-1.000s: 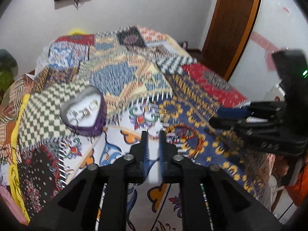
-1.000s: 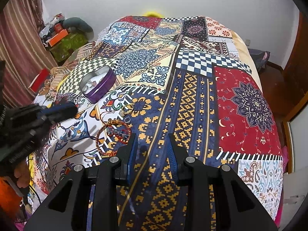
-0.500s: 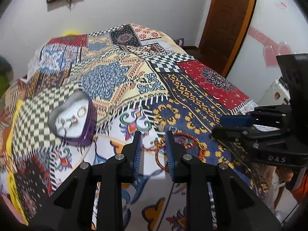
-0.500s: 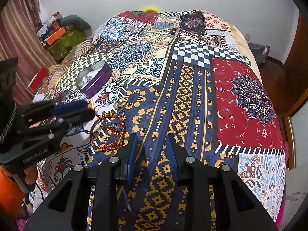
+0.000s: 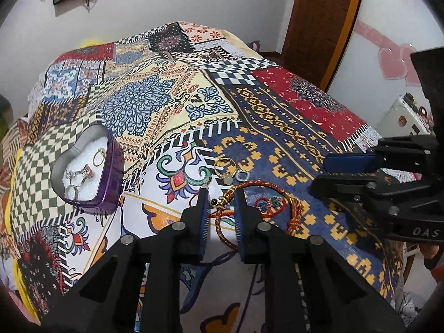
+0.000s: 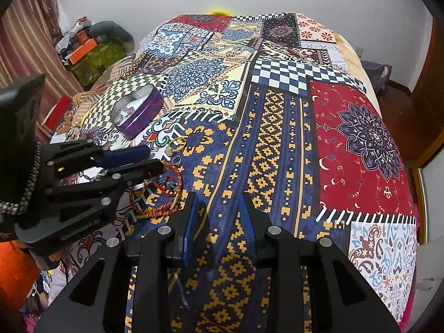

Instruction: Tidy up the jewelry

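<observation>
A purple heart-shaped tin (image 5: 91,172) with several rings inside sits on the patterned bedspread; it also shows in the right wrist view (image 6: 137,112). Loose jewelry lies right of it: a gold ring (image 5: 224,164), a small silver piece (image 5: 242,176) and red braided bracelets (image 5: 266,202), also in the right wrist view (image 6: 161,191). My left gripper (image 5: 220,194) is open, its fingers straddling the near end of the bracelets just above the cloth. My right gripper (image 6: 219,202) is open and empty over the blue-and-yellow patch, right of the bracelets.
The bedspread (image 6: 277,111) covers the whole bed. A wooden door (image 5: 327,22) stands behind on the right. Boxes and clutter (image 6: 88,47) sit on the floor at the bed's far left. The bed's near edge drops off below the grippers.
My left gripper has opened wider and moved forward and down over the bracelets. My right gripper has shifted slightly and opened a little more.
</observation>
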A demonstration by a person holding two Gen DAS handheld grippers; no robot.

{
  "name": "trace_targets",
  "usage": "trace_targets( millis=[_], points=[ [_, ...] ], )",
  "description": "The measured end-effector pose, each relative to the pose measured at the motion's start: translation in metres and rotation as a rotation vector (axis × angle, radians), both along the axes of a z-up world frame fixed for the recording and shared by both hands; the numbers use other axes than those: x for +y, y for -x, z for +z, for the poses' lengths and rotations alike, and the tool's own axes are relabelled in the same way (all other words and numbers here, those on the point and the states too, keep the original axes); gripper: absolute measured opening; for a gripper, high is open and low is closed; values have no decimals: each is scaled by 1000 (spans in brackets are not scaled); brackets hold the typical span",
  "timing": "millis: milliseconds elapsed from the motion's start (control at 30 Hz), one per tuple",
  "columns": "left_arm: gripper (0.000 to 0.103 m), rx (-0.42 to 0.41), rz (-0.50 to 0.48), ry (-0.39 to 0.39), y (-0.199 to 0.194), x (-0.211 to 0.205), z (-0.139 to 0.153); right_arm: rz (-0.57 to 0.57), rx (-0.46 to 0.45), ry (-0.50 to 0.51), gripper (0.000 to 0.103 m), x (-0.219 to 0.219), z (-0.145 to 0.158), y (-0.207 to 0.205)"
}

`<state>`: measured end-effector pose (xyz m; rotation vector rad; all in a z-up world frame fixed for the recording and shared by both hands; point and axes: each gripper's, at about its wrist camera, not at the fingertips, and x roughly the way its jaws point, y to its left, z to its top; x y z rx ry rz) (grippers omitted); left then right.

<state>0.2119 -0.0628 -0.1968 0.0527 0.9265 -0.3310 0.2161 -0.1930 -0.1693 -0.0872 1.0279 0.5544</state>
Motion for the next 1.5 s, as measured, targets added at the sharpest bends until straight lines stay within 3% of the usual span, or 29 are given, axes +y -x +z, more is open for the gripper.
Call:
trace_targets(
  millis=[233, 600, 967, 1367, 1400, 1467, 1500],
  points=[
    [10, -1, 19, 60, 0, 6, 2, 4, -4, 0, 27, 1, 0, 1],
    [10, -122, 100, 87, 22, 34, 45, 19, -33, -19, 27, 10, 13, -1],
    [10, -52, 203, 83, 44, 80, 17, 119, -19, 24, 27, 53, -2, 1],
    [10, -43, 215, 92, 54, 82, 7, 169, -78, 78, 27, 69, -15, 8],
    [10, -45, 214, 91, 54, 82, 7, 170, -76, 74, 26, 69, -14, 8],
    [10, -52, 215, 88, 55, 81, 9, 176, -69, 69, 9, 69, -14, 9],
    [10, -54, 215, 90, 55, 81, 10, 175, -67, 69, 9, 70, -14, 10]
  ],
)
